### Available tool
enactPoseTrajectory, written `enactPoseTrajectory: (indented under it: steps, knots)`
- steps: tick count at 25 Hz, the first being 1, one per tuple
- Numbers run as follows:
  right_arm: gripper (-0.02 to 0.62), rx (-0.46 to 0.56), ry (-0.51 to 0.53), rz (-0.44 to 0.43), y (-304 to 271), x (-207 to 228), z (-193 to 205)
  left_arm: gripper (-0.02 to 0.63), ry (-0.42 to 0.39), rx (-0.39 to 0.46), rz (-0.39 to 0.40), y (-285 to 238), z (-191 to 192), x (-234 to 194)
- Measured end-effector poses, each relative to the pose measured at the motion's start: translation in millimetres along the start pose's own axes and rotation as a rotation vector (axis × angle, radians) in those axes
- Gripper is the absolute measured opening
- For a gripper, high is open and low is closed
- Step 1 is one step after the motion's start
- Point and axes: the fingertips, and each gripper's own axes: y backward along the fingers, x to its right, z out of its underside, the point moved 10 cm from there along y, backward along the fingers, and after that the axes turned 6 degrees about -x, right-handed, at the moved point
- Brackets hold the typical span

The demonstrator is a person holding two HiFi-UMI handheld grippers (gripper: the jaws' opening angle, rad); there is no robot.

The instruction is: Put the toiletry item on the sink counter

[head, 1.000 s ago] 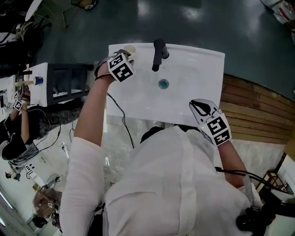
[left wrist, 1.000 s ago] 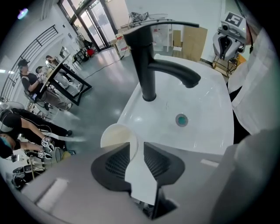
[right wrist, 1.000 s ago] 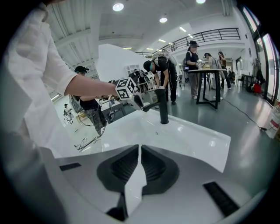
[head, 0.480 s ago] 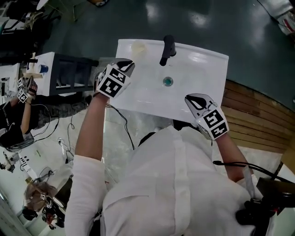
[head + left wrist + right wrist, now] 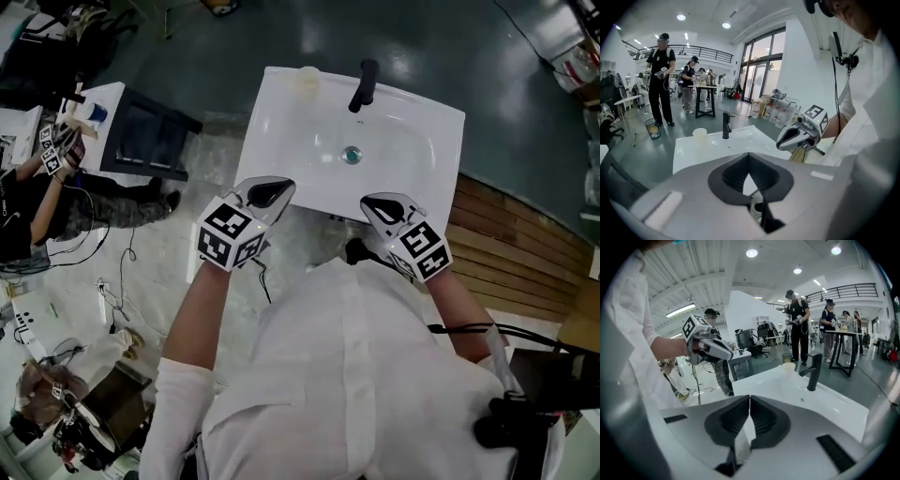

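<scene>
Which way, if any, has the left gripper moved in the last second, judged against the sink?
Yes. The left gripper has pulled back from the cup at the far left corner of the sink to its near edge, toward the person.

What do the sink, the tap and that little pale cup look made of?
Sink: glossy white, likely ceramic, since it mirrors the ceiling lights. Tap: matte black, probably coated metal. Cup: cream and slightly translucent, probably plastic.

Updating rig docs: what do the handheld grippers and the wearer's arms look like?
Left tongs and right tongs: light grey shells, black-lined jaws, each with a white cube of black square markers. White shirt, forearms bare. Black cable by the right arm.
</scene>
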Motion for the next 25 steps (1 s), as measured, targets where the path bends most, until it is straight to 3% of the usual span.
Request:
enactPoseTrajectory:
  steps: [10,25]
  knots:
    - [0.006,0.002,0.067,0.006,1,-100,1,0.005,0.110,0.156,0.030,76,74,96]
    - [0.006,-0.005,0.143,0.005,-3,-194,4,0.006,0.119,0.206,0.082,133,131,135]
